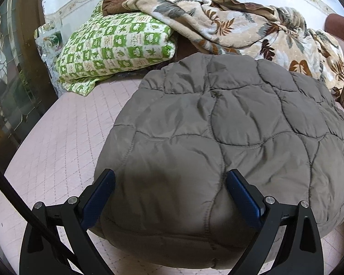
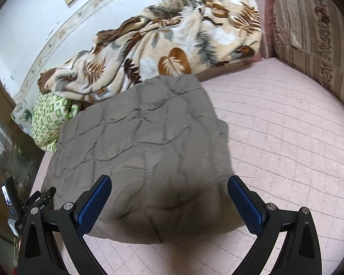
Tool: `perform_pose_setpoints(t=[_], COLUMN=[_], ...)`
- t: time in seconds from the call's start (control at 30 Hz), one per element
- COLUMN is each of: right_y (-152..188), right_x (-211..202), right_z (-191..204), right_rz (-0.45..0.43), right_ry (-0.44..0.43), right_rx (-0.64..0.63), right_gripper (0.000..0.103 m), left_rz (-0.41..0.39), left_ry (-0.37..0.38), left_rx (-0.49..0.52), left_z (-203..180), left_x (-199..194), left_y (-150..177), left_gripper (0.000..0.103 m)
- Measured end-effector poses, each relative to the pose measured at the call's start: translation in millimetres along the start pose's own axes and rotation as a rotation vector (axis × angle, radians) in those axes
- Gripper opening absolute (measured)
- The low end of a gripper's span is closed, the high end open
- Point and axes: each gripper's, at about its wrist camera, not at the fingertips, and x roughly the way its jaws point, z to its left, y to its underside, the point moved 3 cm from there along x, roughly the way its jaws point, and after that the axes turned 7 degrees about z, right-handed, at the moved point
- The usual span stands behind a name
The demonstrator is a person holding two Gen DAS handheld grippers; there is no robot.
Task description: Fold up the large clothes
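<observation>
I see a grey quilted jacket (image 1: 229, 137) lying folded into a rough rectangle on a pink quilted bed (image 1: 57, 142). It sits in the middle of the bed, its far edge touching a heap of bedding at the wall side.

My left gripper (image 1: 170, 183) hangs over the jacket's near left corner. Its blue-padded fingers (image 1: 101, 197) stand wide apart, one on each side of the puffy corner, and grip nothing. I cannot tell whether the pads touch the cloth.

My right gripper (image 2: 169, 190) is over the jacket's (image 2: 144, 142) near right corner, fingers (image 2: 245, 204) spread wide and empty too. The left finger is over the jacket; the right finger is over bare bed (image 2: 286, 137) just past the jacket's right edge.

Along the bed's far edge lies a crumpled beige blanket (image 1: 252, 27) with brown and grey leaves. At the far left corner a green-and-white checked quilt (image 1: 117, 48) sits folded, partly under the blanket. At the right edge of the bed a striped cushion (image 2: 314, 36) leans upright. In the right view the left gripper's black body (image 2: 34, 204) shows at the jacket's near left corner.
</observation>
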Motion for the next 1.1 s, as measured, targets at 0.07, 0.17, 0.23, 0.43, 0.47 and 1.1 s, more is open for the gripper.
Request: perform_pose_setpoints(t=[0.07,0.17,0.23,0.43,0.47,1.1], right_y=[-1.2,-2.0,-2.8,-4.5,-4.7,9.6], right_x=[0.6,0.8,1.1,-1.2,-0.8,15.5], right_z=[-9.2,-19.5,-25.5,-29.1,-30.0,-73.1], right_rz=[0.013,0.023,0.031,0.029,0.03,0.107], right_ry=[0.0,-0.024,-0.034,-0.015,-0.016,-0.09], right_rx=[0.025,0.07,0.095,0.103,0.108,0.295], right_gripper=[0.102,0.102,0.102,0.102,0.102,0.102], left_rz=[0.014,0.03,0.034,0.052,0.061,0.259], left_ry=[0.017,0.033,0.011,0.008,0.001,0.244], left_rx=[-0.012,-0.037,-0.05,-0.095,-0.101,-0.352], left_z=[3.7,10.7,15.2,35.3,39.7,102.0], left_x=[2.1,4.5,5.5,5.2,6.2,35.9], left_y=[-0.5,-1.2,-0.9,-1.8,-1.2,20.4], left_gripper=[0.098,0.098,0.098,0.098,0.098,0.098])
